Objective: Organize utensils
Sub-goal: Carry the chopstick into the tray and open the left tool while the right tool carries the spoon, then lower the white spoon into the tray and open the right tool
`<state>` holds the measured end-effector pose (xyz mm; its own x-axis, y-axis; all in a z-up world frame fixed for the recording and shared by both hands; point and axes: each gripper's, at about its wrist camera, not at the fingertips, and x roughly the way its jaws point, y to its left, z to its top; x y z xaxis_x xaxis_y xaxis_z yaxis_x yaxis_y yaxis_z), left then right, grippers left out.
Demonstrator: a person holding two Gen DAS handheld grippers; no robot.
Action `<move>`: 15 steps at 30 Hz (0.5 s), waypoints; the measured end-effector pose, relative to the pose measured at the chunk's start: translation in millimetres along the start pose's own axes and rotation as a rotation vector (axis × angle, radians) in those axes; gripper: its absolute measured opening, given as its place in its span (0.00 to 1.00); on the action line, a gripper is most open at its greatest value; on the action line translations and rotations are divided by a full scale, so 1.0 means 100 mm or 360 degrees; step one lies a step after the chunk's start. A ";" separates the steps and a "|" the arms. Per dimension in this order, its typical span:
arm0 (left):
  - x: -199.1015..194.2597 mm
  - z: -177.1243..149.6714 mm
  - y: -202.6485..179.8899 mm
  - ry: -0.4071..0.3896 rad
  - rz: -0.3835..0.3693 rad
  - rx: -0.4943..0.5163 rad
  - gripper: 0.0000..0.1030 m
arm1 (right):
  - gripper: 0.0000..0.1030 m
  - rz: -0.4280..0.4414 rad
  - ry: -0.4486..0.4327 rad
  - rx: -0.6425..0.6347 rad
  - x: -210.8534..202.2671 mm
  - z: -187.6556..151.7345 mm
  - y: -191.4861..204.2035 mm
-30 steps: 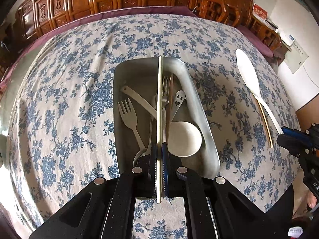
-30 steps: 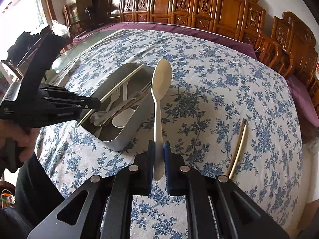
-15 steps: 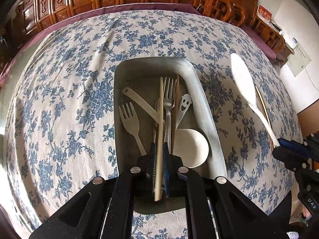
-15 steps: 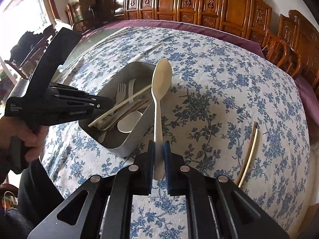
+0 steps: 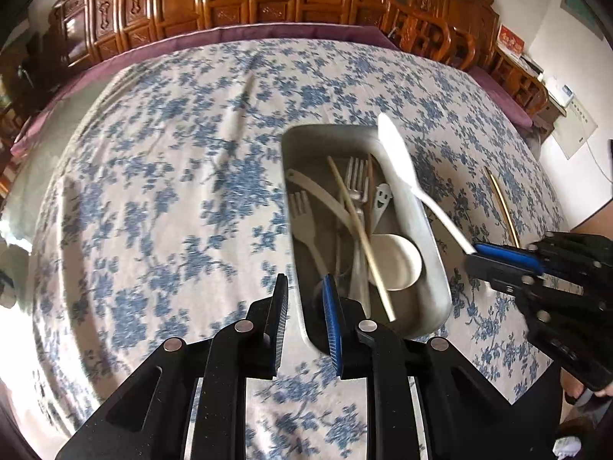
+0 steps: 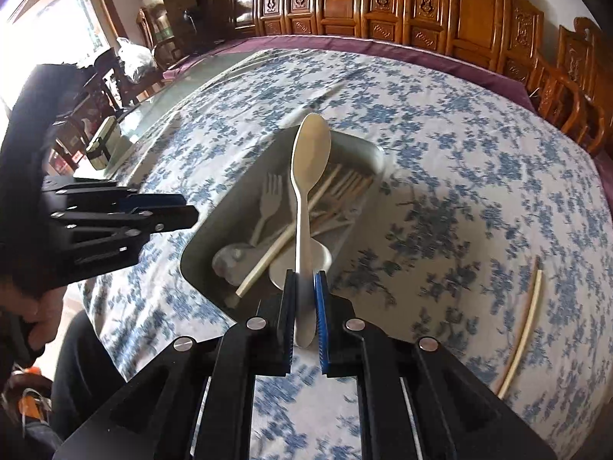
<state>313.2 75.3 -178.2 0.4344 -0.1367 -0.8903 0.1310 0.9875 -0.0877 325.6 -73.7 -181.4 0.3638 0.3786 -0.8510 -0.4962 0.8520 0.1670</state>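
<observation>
Left gripper (image 5: pixel 304 314) has let go, fingers spread, and the chopstick (image 5: pixel 360 241) it pinched a moment ago now lies slanted in the metal tray (image 5: pixel 433 245). Right gripper (image 6: pixel 304 306) stays clamped on the cream spoon (image 6: pixel 308 176), now over the tray. One chopstick (image 6: pixel 523 329) lies on the floral tablecloth (image 6: pixel 459 161).

forks (image 5: pixel 302 211), spoons and chopstick (image 5: pixel 360 241) lay in tray (image 5: pixel 433 230) | tray sat on table (image 5: pixel 153 191) | second chopstick (image 6: pixel 523 329) lay right of tray
</observation>
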 end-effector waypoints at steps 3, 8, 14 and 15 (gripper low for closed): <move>-0.08 -0.01 0.10 -0.0022 0.0000 -0.0025 0.17 | 0.11 0.0030 0.0027 0.0029 0.12 0.07 0.04; -0.16 -0.02 0.21 -0.0052 -0.0003 -0.0062 0.17 | 0.11 0.0062 0.0070 0.0087 0.29 0.18 0.08; -0.27 -0.05 0.25 -0.0086 0.0003 -0.0069 0.17 | 0.11 0.0105 0.0114 0.0193 0.49 0.25 0.05; -0.28 -0.06 0.25 -0.0090 0.0007 -0.0066 0.17 | 0.11 0.0112 0.0122 0.0211 0.52 0.25 0.04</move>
<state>298.8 104.3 -157.8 0.4849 -0.1356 -0.8640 0.0925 0.9903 -0.1036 361.8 -41.4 -212.5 0.2682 0.4144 -0.8697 -0.4081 0.8666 0.2871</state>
